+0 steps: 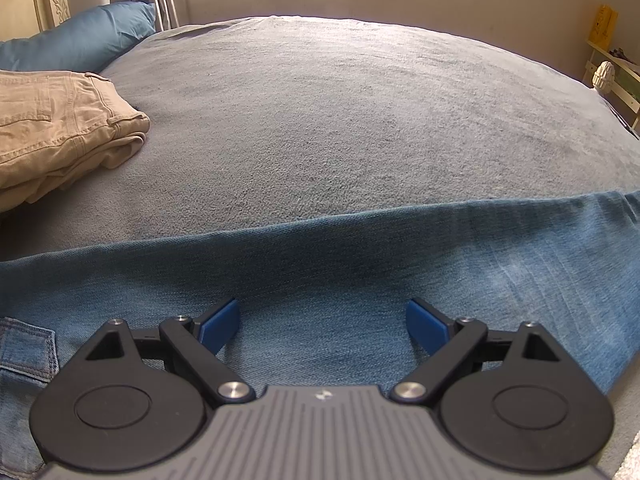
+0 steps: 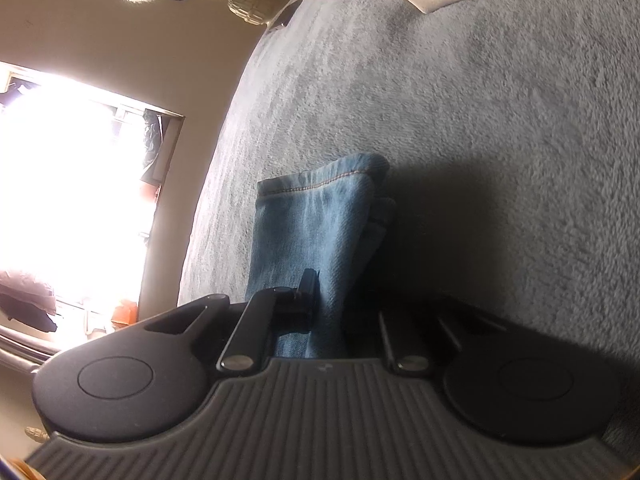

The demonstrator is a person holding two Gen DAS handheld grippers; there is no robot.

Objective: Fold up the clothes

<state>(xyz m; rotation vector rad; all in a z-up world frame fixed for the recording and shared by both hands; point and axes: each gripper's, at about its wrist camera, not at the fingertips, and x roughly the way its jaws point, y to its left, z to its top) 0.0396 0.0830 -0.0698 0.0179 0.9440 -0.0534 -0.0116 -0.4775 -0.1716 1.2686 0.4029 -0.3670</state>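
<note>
Left wrist view: your left gripper [image 1: 323, 322] stands spread wide over the jeans [image 1: 360, 264], nothing between its blue pads [image 1: 221, 326]. The denim runs as a long band from left to right across the lower frame, on the grey blanket [image 1: 340, 112].

Right wrist view: your right gripper [image 2: 326, 300] is pinched onto the leg end at centre frame, hem [image 2: 320, 184] pointing up-frame. This hand has the cloth, so the fold probably starts here, carried along that long axis.
</note>
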